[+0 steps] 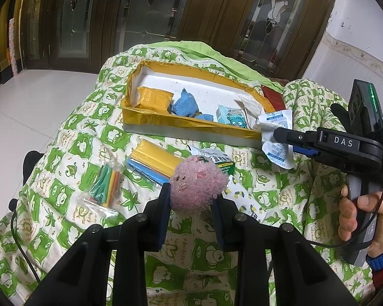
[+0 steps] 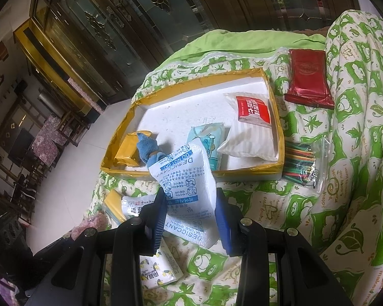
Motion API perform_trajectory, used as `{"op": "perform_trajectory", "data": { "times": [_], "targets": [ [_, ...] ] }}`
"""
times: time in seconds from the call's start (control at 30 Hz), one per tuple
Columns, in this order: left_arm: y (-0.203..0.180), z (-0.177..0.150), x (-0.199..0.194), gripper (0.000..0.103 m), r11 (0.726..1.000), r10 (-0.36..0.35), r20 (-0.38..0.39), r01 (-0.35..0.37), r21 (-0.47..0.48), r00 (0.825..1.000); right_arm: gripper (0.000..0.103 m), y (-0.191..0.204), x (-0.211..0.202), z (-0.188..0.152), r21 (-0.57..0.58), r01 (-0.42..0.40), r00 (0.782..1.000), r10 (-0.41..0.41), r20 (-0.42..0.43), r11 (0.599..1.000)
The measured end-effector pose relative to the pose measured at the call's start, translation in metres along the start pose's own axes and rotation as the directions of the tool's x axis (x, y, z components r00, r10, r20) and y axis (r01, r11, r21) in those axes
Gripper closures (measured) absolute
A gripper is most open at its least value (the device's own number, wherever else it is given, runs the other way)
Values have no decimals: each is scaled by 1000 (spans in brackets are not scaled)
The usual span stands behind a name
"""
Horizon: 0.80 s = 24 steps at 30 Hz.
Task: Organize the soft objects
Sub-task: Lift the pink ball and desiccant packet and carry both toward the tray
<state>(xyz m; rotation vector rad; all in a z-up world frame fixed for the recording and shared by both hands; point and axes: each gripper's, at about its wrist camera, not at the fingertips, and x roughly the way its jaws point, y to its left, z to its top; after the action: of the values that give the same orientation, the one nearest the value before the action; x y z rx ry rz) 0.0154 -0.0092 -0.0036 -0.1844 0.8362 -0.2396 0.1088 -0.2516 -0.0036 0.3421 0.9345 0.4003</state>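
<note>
My left gripper (image 1: pixel 192 199) is shut on a pink fluffy plush toy (image 1: pixel 198 182), held above the green-patterned quilt (image 1: pixel 71 153). My right gripper (image 2: pixel 190 204) is shut on a white desiccant pack (image 2: pixel 189 186) with blue print, just in front of the yellow-rimmed foam tray (image 2: pixel 242 72). In the left wrist view the right gripper (image 1: pixel 277 135) holds that desiccant pack (image 1: pixel 275 132) by the foam tray's (image 1: pixel 191 126) near right corner. The tray holds a yellow packet (image 1: pixel 154 98), a blue cloth (image 1: pixel 185 103), a teal cartoon pack (image 1: pixel 232 118) and a white pouch with a red label (image 2: pixel 250 125).
On the quilt lie a bag of coloured sticks (image 1: pixel 103 186), a yellow and blue pack (image 1: pixel 154 162), a green-edged sachet (image 1: pixel 217 160), a red packet (image 2: pixel 309 79) and a lemon-print pack (image 2: pixel 158 267). A person's hand (image 1: pixel 360 214) grips the right handle. Dark glass doors stand behind.
</note>
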Motion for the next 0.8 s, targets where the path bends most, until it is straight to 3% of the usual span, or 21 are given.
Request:
{"op": "perform_trajectory", "data": {
  "times": [0.8],
  "targets": [
    [0, 2, 0, 74, 1000, -9, -1, 9, 3, 1000, 64, 0, 4, 0, 0, 6, 1000, -6, -5, 1000]
  ]
}}
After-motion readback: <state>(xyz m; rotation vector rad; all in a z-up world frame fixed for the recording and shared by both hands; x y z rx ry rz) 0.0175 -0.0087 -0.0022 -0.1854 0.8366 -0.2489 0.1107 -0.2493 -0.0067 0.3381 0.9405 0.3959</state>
